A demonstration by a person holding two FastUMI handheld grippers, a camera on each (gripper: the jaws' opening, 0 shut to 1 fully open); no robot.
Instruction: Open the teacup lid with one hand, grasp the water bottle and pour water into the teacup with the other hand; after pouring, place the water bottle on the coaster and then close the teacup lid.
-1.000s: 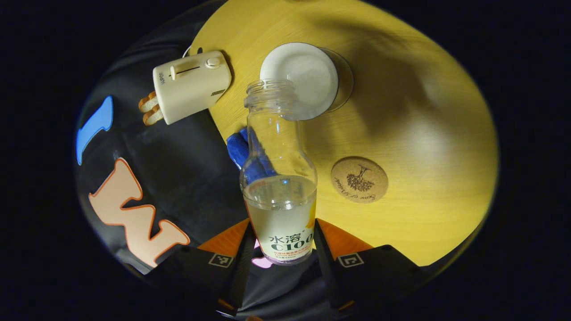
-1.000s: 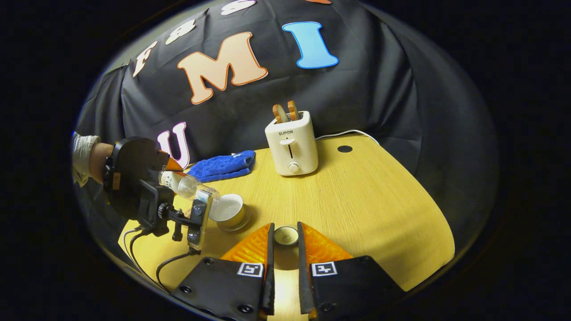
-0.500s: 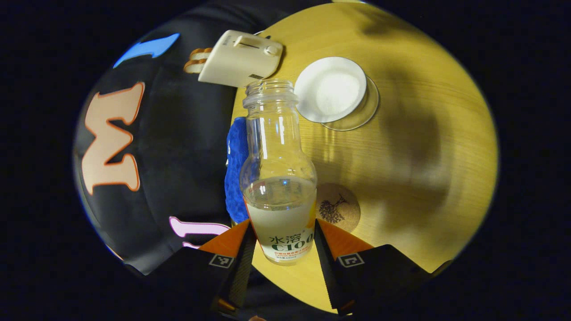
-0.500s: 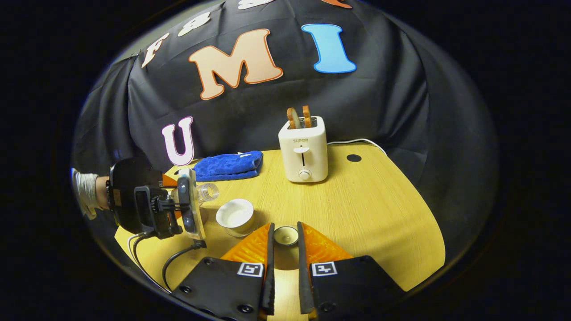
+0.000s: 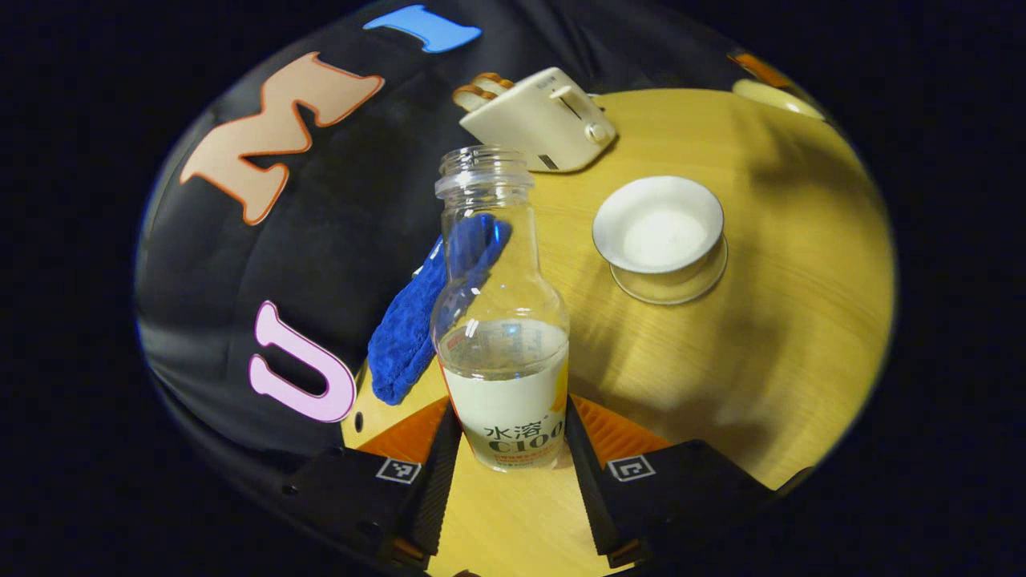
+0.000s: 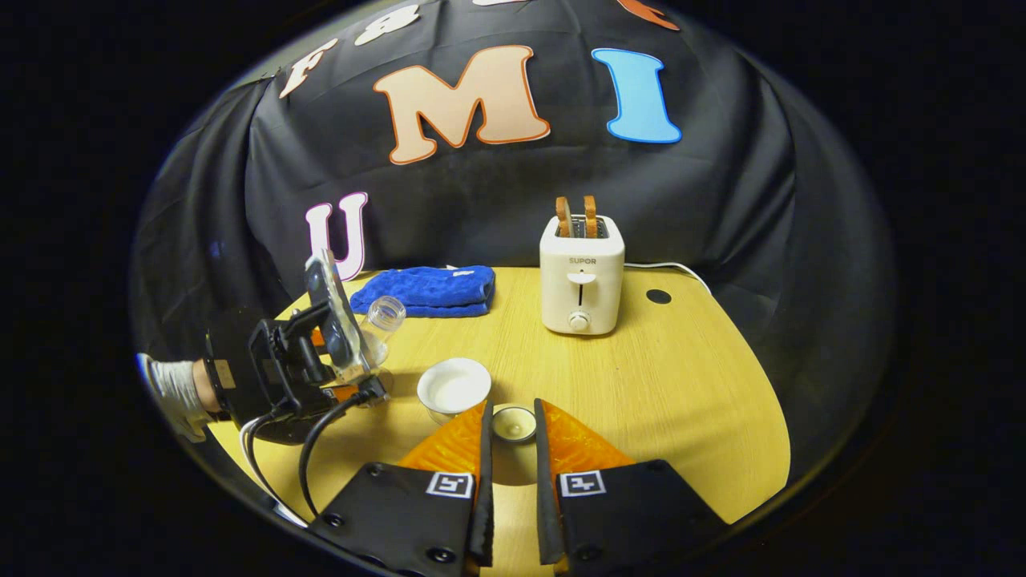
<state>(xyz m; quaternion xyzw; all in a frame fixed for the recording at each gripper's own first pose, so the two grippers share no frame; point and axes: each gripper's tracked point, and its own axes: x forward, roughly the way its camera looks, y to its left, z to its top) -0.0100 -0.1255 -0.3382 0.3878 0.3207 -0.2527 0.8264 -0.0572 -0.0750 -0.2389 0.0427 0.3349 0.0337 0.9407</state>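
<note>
I read "SUPOR" on toaster (image 6: 582,277) | my left gripper (image 5: 505,449) clamps water bottle (image 5: 500,320), teacup (image 5: 660,235) beyond, uncovered | right gripper (image 6: 513,461) pinches teacup lid (image 6: 513,424)

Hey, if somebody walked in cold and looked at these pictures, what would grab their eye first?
Likely the open water bottle, front and centre in the left gripper view, clamped between the left tool and about half full. To its right stands the uncovered white teacup on the yellow table. In the right gripper view, the right tool grips the small teacup lid, with a cream toaster behind.
</note>
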